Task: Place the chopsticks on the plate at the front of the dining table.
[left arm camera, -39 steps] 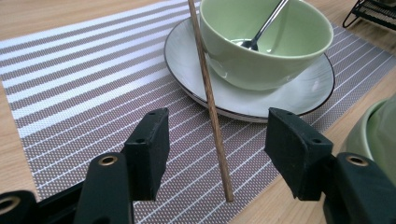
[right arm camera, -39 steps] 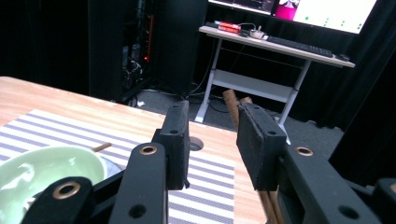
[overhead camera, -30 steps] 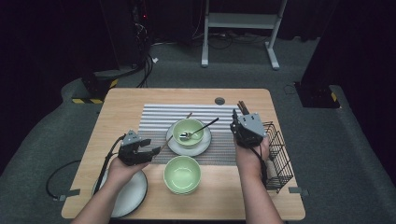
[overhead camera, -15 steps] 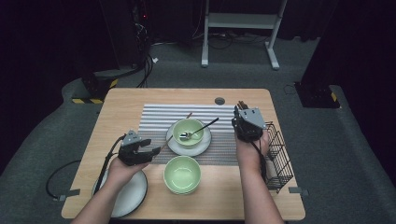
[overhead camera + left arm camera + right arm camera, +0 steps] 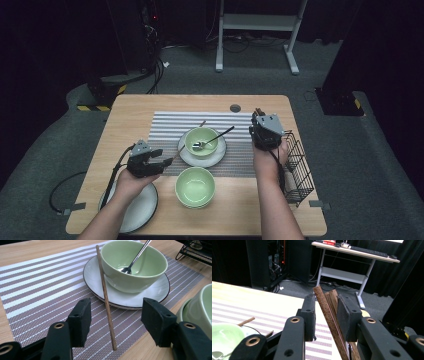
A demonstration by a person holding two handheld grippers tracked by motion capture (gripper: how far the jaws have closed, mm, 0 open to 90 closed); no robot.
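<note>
Right hand-held gripper [image 5: 325, 315] closing around wooden sticks [image 5: 329, 315].

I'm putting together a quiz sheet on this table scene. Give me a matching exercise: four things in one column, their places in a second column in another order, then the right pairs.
Things:
1. spoon
2. single chopstick
3. wooden sticks
4. wire basket

Places:
A. at the table's right edge
B. between the jaws of the right gripper
C. inside the green bowl that stands on the plate
D. leaning on that plate's rim, its near end on the striped mat

Pairs: 1-C, 2-D, 3-B, 4-A
</note>
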